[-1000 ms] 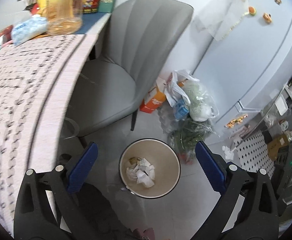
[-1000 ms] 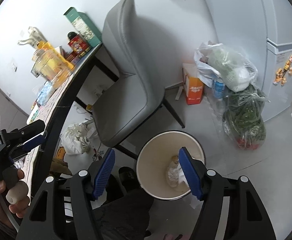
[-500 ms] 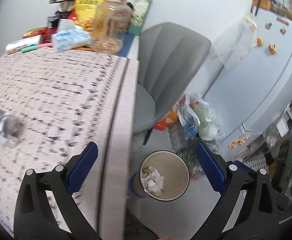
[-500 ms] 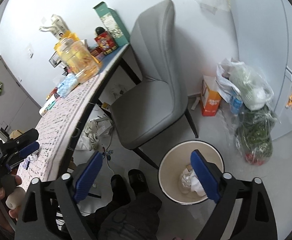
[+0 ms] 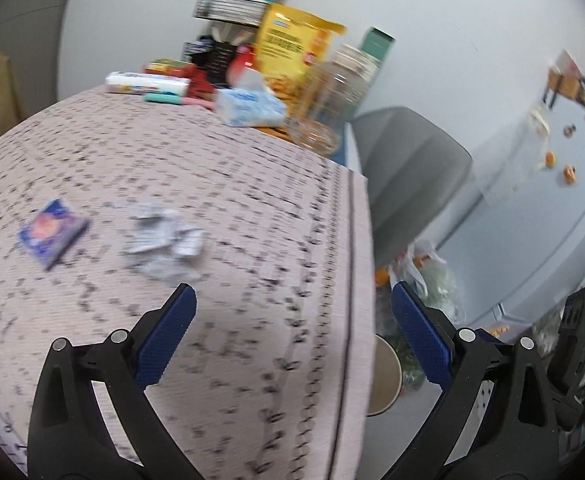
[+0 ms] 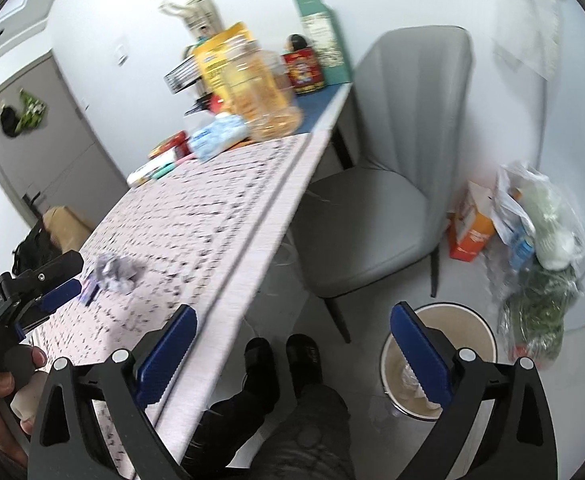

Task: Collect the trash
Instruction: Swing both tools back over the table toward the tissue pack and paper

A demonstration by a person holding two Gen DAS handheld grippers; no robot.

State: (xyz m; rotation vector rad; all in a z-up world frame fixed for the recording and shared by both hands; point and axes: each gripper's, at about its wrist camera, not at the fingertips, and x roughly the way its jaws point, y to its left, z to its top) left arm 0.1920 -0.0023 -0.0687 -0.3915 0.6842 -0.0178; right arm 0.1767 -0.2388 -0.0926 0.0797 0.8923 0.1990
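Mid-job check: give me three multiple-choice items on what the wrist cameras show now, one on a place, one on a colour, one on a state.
1. Where does the crumpled wrapper lie?
A. on the tablecloth
B. on the grey chair
C. in the trash bin

2. What colour is the small flat packet beside the wrapper?
A. green
B. blue
C. white

3. How does the right gripper stand?
A. shut on paper
B. shut, empty
C. jaws apart, nothing between

Answers: 1 A, it sits on the patterned cloth ahead of the left gripper. 2 B, its face is blue. 3 C, both blue pads stand wide with only floor and shoes behind.
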